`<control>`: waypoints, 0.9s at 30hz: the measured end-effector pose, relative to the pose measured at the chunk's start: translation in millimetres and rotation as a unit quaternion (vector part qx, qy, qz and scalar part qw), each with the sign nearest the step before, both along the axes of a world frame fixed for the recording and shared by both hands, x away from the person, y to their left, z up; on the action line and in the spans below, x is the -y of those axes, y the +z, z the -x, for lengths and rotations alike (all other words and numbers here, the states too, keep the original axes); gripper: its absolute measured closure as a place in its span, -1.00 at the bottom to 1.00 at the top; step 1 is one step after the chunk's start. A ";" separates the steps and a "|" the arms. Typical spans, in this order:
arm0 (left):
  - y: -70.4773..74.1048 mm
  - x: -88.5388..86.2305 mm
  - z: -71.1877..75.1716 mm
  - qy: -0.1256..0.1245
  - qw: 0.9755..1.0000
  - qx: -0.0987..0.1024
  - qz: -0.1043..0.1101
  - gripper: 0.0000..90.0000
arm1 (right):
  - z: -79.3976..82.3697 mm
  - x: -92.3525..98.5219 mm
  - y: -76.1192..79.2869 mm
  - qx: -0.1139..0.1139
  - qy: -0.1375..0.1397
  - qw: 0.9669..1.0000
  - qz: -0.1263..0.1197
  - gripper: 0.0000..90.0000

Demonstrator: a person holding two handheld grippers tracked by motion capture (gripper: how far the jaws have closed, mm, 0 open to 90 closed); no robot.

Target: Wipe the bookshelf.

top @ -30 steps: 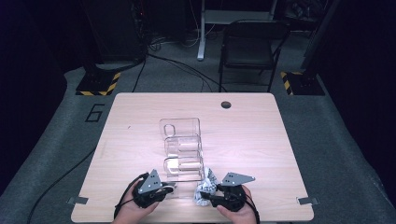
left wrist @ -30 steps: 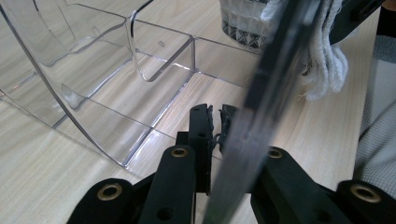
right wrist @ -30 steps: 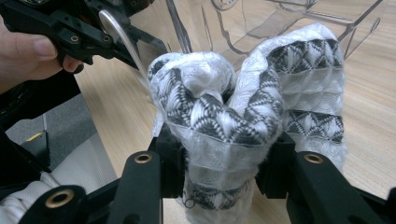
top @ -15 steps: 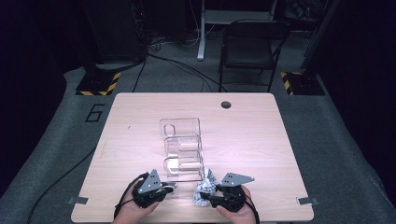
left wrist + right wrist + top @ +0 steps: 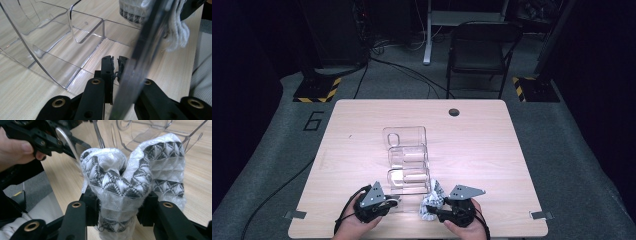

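- Sock bundle: white knit with a black-and-grey diamond pattern, folded over on itself into two humps. I see it at the near edge of the worktop, just right of the organiser's front end, lifted in my right tongs.
- Right tongs: part-closed, pads pressing the bundle's lower middle from both sides. The hold looks firm, with loose knit bulging above the jaws and a tail hanging below.
- Clear plastic organiser: stepped, with several open-topped compartments in a row running away from me, all apparently empty. The nearest one lies just beside the bundle.
- Left tongs: almost fully closed, pinching the thin clear wall at the organiser's near corner. I judge this to be the steadying grip.
- Step in hand, as I read it: seat the bundle in a compartment while the organiser is held still.
- Handling note, bundle: soft and springy; I keep the squeeze constant so the fold does not open out.
- Handling note, approach: I would lift above the clear wall, come over the nearest compartment, then lower straight in, tail first.
- Handling note, organiser: light and likely to slide or tip; I keep the left pinch on until the right jaws have let go.
- Risk: the divider edges are hard to see, and trailing knit could snag on one.
- Surroundings: floor beyond the worktop, a folding chair well behind it.
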State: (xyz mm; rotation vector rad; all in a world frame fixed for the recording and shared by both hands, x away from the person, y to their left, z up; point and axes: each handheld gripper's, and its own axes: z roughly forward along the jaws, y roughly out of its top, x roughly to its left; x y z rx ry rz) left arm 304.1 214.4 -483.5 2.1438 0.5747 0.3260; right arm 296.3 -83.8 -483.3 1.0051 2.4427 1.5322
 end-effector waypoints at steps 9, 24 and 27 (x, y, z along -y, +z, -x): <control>-0.1 0.2 0.1 0.000 1.000 0.000 0.000 0.83 | -0.1 0.8 0.6 0.000 0.000 1.000 -0.006 0.33; 0.1 0.3 0.2 0.000 1.000 0.001 -0.001 0.83 | 0.3 -0.7 -1.2 0.002 0.002 1.000 0.004 0.33; 0.0 0.8 0.6 0.004 1.000 0.004 -0.001 0.83 | -0.2 -3.9 -6.0 0.001 0.005 1.000 0.018 0.34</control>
